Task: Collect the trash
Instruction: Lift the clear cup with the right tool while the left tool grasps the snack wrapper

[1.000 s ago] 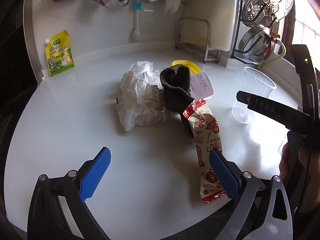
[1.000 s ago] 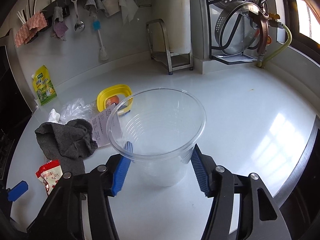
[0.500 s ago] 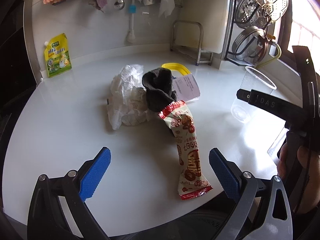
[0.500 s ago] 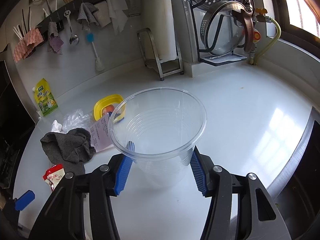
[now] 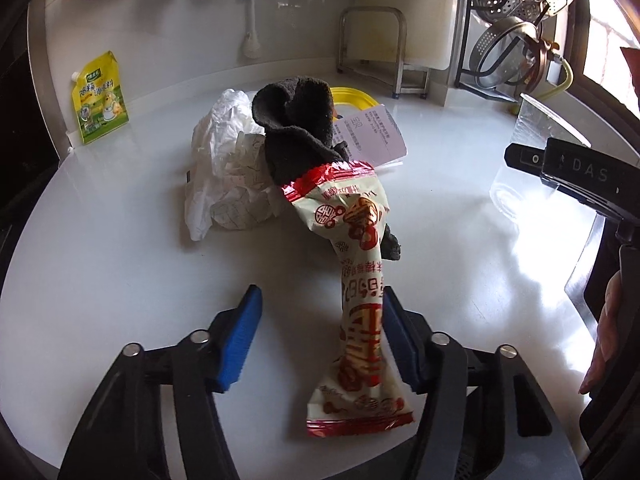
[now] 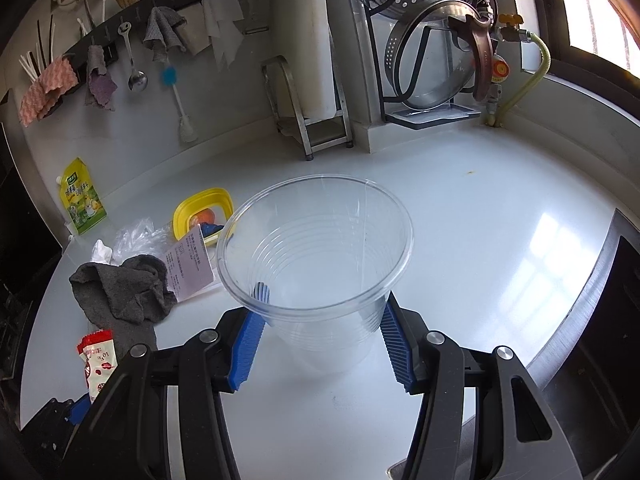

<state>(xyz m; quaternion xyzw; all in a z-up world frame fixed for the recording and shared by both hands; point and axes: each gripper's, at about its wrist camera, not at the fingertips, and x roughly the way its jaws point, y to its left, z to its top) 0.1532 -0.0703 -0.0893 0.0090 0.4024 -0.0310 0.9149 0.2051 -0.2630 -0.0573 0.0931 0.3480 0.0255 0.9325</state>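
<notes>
My left gripper (image 5: 320, 344) has its blue pads partly spread, and the red-and-cream snack wrapper (image 5: 360, 280) runs up between them; the right-hand pad looks to be touching the wrapper's edge while the left-hand pad stands well clear, so I judge nothing is pinched yet. The wrapper's long axis runs almost straight away from me, along my fingers, with its crimped near end towards my wrist and its far end resting against the dark grey cloth (image 5: 300, 128) beside the crumpled white plastic (image 5: 228, 172). It sits off-centre, nearer my right pad, so I reckon the close must bring the left pad across to meet it. My right gripper (image 6: 320, 336) is set against the lower wall of the clear plastic cup (image 6: 316, 248), a pad on either side, mouth upward, on the white counter (image 6: 480, 240). The cup stands off to the right of the wrapper, so the left hand is the nearer one for this piece
</notes>
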